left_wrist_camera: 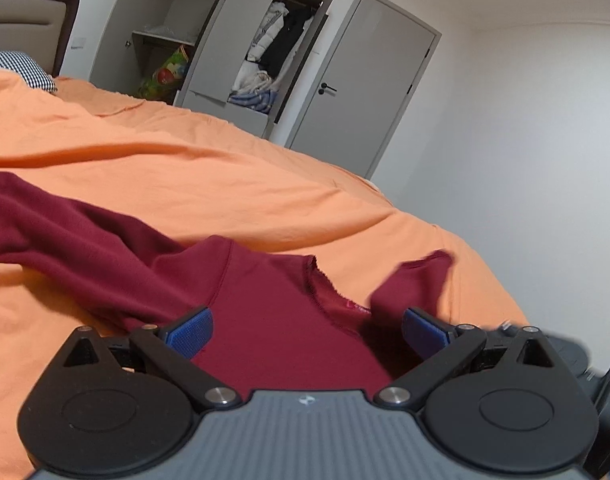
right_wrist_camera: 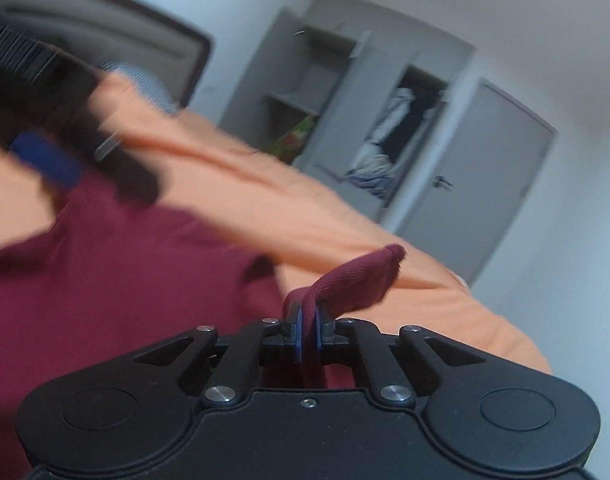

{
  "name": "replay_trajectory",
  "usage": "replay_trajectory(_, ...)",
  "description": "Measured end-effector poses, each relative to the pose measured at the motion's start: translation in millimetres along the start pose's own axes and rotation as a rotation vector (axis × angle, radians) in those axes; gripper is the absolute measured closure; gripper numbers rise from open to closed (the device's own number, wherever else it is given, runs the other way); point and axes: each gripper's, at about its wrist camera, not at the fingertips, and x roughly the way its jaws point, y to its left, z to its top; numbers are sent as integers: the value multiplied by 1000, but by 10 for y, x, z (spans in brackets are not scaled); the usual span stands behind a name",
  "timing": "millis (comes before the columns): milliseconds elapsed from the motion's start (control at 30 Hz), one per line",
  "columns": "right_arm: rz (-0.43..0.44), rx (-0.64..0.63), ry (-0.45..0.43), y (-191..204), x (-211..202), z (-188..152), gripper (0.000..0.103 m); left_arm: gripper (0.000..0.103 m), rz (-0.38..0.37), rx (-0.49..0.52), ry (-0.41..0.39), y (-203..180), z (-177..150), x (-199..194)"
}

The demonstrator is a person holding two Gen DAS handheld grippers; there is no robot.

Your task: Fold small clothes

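Note:
A dark red top [left_wrist_camera: 273,312] lies spread on the orange bedcover [left_wrist_camera: 185,176], one sleeve stretching away to the left and the frayed neckline near the middle. My left gripper [left_wrist_camera: 305,330] hovers just over the garment's chest with its blue pads wide apart, open and holding nothing. In the blurred right wrist view the same red top [right_wrist_camera: 105,280] fills the lower left. My right gripper [right_wrist_camera: 307,320] is shut on a fold of its red fabric [right_wrist_camera: 357,280], which sticks up past the fingertips. The left gripper [right_wrist_camera: 61,128] shows as a blurred black shape at upper left.
A grey wardrobe [left_wrist_camera: 241,40] with open doors and hanging clothes stands behind the bed, beside a closed grey door [left_wrist_camera: 361,88]. A checked pillow [left_wrist_camera: 21,68] and a dark headboard [left_wrist_camera: 33,12] sit at the far left. The bed's edge [left_wrist_camera: 485,264] drops off to the right.

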Motion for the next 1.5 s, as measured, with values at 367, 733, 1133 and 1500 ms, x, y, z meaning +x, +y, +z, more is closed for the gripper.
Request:
replay_trajectory(367, 63, -98, 4, 327, -105, -442, 93, 0, 28, 22, 39, 69, -42, 196)
replay_trajectory(733, 110, -126, -39, 315, -333, -591, 43, 0, 31, 34, 69, 7, -72, 231)
replay_trajectory(1133, -10, 181, 18, -513, -1113, -1243, 1, 5, 41, 70, 154, -139, -195, 639)
replay_trajectory(1500, -165, 511, 119, -1102, -1426, -1803, 1, 98, 87, 185, 80, -462, -183, 641)
